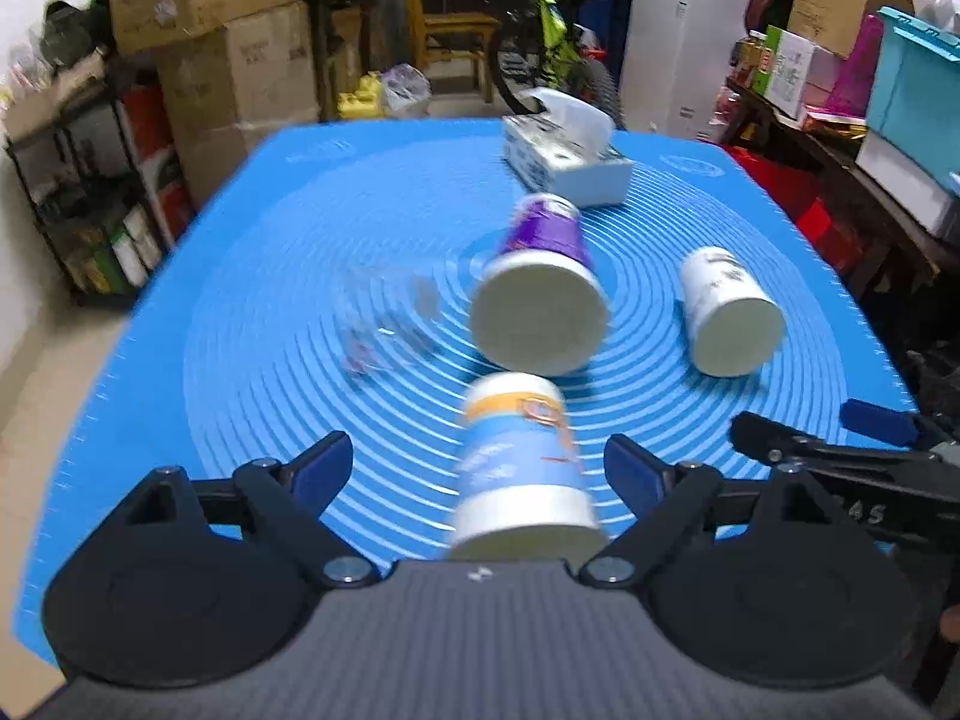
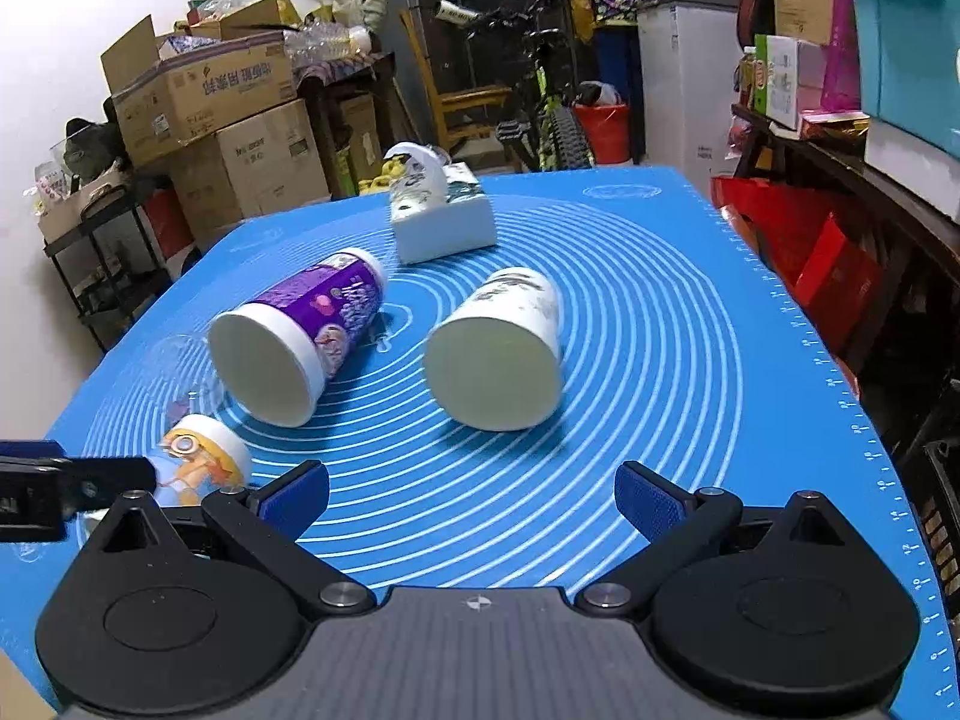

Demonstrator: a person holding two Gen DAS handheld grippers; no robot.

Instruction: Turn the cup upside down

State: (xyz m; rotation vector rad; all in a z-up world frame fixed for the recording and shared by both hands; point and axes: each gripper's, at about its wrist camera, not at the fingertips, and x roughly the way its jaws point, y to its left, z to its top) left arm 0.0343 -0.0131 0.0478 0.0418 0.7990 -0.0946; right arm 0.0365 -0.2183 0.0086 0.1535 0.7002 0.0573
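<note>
Three paper cups lie on their sides on the blue mat [image 1: 270, 228]. A blue-and-orange cup [image 1: 519, 462] lies between the fingers of my open left gripper [image 1: 480, 471], mouth toward the camera, not clamped; it also shows in the right wrist view [image 2: 201, 459]. A purple cup [image 1: 540, 276] [image 2: 306, 330] lies beyond it. A white cup [image 1: 726, 312] [image 2: 501, 348] lies to the right. My right gripper [image 2: 471, 501] is open and empty, short of the white cup; it shows in the left wrist view [image 1: 810, 444].
A white tissue box [image 1: 564, 150] [image 2: 441, 216] stands at the mat's far side. A clear glass [image 1: 384, 318] [image 2: 180, 372], hard to make out, lies left of the purple cup. Cardboard boxes, shelves and a bicycle surround the table.
</note>
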